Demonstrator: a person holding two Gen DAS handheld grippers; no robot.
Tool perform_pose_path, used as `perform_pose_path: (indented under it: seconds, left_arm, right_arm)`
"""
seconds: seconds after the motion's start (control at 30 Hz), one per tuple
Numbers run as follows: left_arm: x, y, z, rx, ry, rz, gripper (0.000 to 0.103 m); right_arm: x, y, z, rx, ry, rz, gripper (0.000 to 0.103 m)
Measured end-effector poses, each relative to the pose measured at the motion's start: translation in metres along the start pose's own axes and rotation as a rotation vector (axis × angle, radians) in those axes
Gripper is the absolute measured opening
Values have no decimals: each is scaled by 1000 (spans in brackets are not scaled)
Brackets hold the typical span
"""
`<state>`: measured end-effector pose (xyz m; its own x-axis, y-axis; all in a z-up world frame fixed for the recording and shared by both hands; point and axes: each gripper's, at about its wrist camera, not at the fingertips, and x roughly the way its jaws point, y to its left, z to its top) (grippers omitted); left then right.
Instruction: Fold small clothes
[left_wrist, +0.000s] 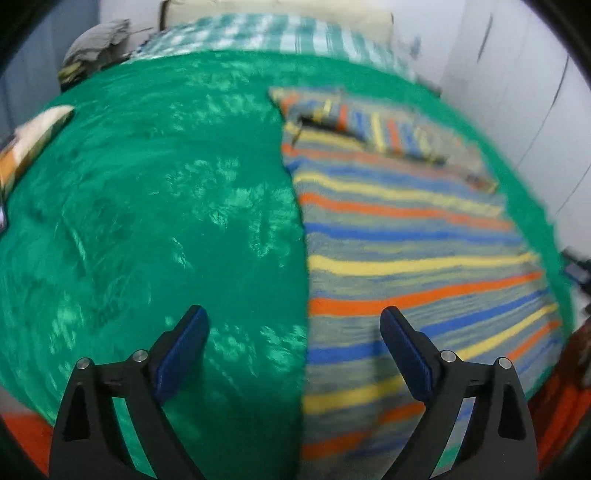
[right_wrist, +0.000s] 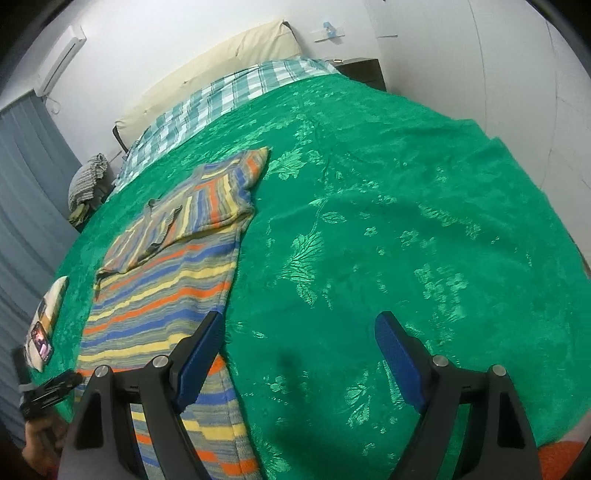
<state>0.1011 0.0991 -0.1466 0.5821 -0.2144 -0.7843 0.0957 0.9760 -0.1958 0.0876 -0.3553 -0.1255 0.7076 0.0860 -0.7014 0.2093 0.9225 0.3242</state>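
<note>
The stripy sweater (left_wrist: 406, 258) lies flat on the green blanket (left_wrist: 166, 221), right of the frame. The left gripper (left_wrist: 295, 325) and the right gripper (right_wrist: 299, 328) are both wide apart, holding nothing.

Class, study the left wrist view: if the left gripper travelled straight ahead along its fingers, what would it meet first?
Probably the green bedspread, right beside the striped sweater's left edge. The left gripper is open and empty; depth is uncertain.

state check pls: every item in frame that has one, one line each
left tongs: open, empty, above the bed
right tongs: open, empty, above the bed
striped sweater: flat on the blanket, sleeves folded in across the top
green blanket: spread over the bed
phone: screen lit, lying on a cushion at the bed's edge
air conditioner: wall-mounted, on or off cannot tell
</note>
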Motion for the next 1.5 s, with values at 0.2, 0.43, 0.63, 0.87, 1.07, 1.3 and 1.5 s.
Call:
perform_pose_path:
  seconds: [0.2, 0.43, 0.63, 0.87, 1.07, 1.3, 1.5]
  left_arm:
    - [-3, 5, -14, 5, -4, 4, 96]
    - [0, 3, -14, 2, -7, -11, 96]
    - [-1, 18, -14, -49, -17, 9, 96]
    - [-3, 29, -11, -100, -40, 32, 96]
    - [-5, 36, -9, -125, -55, 48, 96]
    - [-1, 42, -8, -141, -54, 63, 96]
    - [-1, 44, -7, -144, -56, 70, 96]
  right_arm:
    - [3, 12, -4, -60, 6, -39, 83]
    - [1, 17, -7, -103, -1, -63, 83]
    - [1, 16, -7, -102, -2, -61, 83]
    - [-1, 13, -7, -87, -9, -53, 83]
    - [-2, 12, -6, -81, -11, -52, 83]
    - [-1, 12, -6, -83, -8, -56, 83]
    - [-1, 12, -6, -83, -8, -55, 83]
